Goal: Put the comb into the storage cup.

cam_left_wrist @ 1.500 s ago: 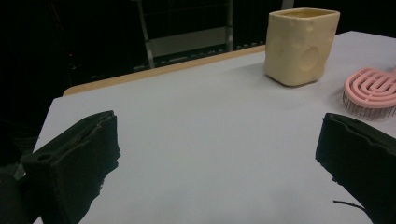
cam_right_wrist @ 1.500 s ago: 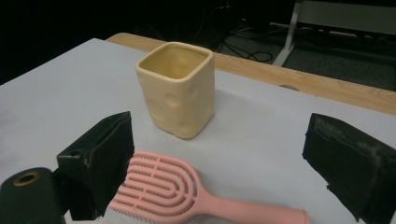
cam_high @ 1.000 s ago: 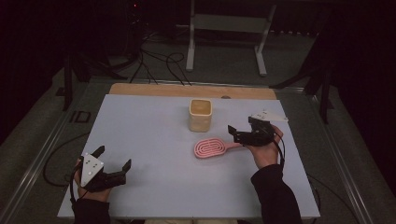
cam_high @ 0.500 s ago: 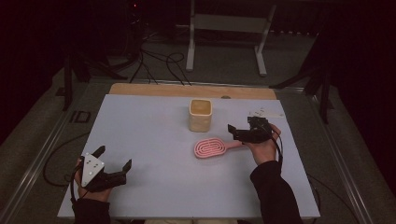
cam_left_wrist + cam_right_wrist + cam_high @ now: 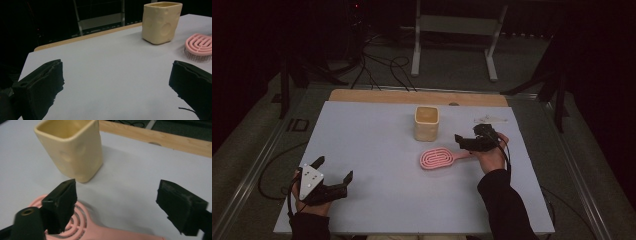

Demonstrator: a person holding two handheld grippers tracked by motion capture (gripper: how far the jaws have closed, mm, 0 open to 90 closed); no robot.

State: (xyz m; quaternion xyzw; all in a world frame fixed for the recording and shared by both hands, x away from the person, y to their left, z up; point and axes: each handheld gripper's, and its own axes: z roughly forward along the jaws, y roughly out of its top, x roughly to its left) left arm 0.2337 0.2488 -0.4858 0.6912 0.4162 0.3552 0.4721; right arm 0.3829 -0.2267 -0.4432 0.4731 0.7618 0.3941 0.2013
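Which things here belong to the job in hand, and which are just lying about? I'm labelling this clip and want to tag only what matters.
In the job:
- pink hairbrush, its handle under the open right gripper, whose jaws have just been closing
- yellow cup, upright beside the brush

Lying about:
- clear plastic piece near the table's far right
- left gripper, open, resting apart

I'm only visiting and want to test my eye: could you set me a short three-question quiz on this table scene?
1. True or false: the pink brush lies inside the cream cup.
2. Which gripper is nearer the brush: A left, B right?
3. What stands upright behind the brush?

Key: 1 false, it lies on the table beside the cup. 2 B; its jaws, just closing a little, are apart over the brush handle. 3 the cream cup.
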